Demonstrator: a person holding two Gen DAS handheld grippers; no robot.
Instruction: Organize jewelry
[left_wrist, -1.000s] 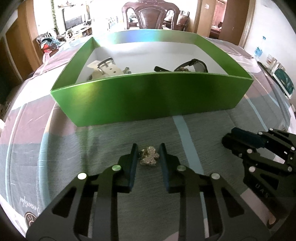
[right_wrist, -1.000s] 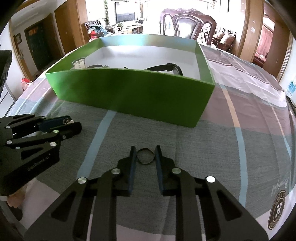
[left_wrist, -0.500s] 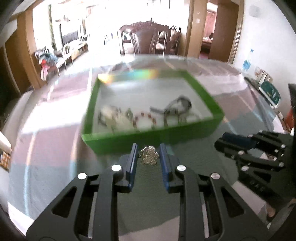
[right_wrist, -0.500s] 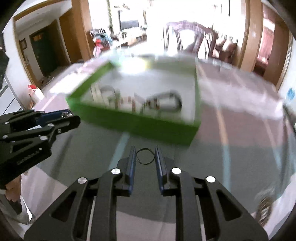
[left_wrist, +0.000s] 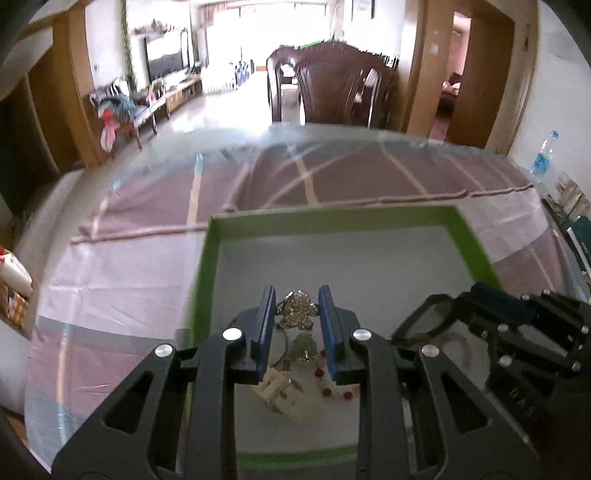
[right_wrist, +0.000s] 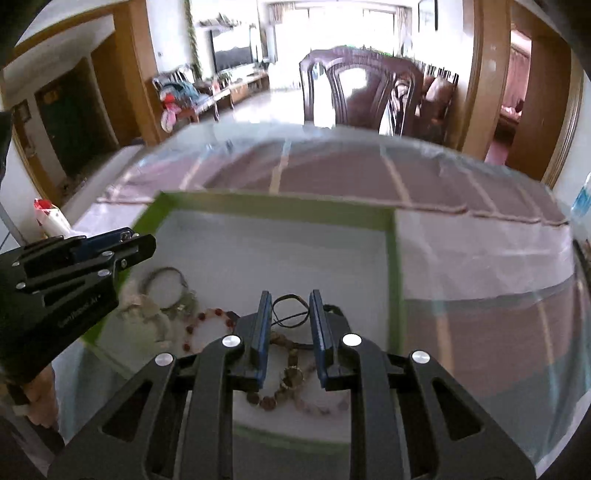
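Two grippers hang above the green box (left_wrist: 476, 251), which sits on a surface (left_wrist: 122, 280) covered with a striped cloth under clear plastic. Starting at nine o'clock in the right wrist view, the left gripper (left_wrist: 296, 308) juts in over the box's left wall; its fingers are drawn nearly together and clamp a sparkling jeweled brooch (left_wrist: 298, 310) between the blue pads, held above the white box floor. Below it lie a metal bracelet (right_wrist: 164, 282) and a red bead strand (right_wrist: 207, 323). Toward the centre, the right gripper (right_wrist: 290, 310) has its fingers equally narrow, pinching a thin black ring-shaped cord (right_wrist: 291, 314) in the air over brown beads (right_wrist: 286, 384). At three o'clock in the left wrist view, black sunglasses (left_wrist: 424, 325) rest in the box beside the right gripper. At twelve o'clock a dark wooden chair (left_wrist: 332, 85) stands beyond the surface.
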